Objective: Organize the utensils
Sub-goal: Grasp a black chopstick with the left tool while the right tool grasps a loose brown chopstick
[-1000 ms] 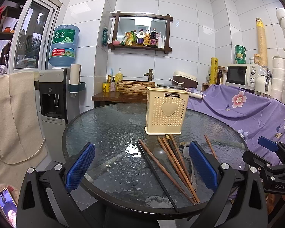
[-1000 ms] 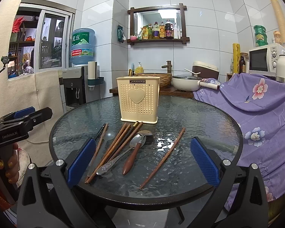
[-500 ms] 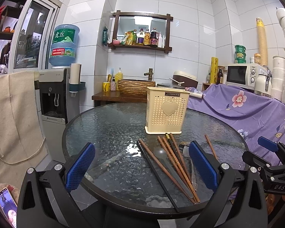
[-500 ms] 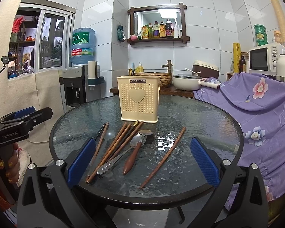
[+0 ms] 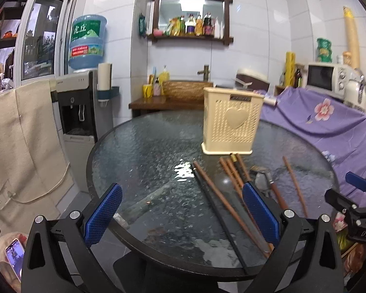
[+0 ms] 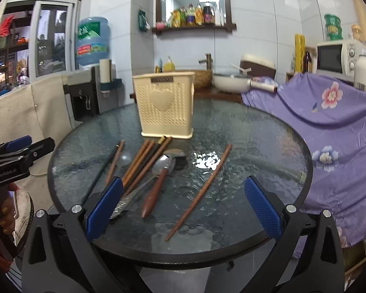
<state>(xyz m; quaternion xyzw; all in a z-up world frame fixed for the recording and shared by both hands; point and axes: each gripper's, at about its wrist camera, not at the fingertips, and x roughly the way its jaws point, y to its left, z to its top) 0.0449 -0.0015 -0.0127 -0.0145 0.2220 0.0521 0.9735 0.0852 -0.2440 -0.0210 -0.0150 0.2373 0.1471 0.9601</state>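
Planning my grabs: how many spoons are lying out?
2. The wooden-handled spoon lies mid-table, just right of the chopstick bundle. The all-metal spoon lies against its left side, handle end partly behind a gripper finger. More could hide under the bundle.

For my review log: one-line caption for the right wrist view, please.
Open right gripper hovers over a glass table where chopsticks, spoons lie before a cream holder.
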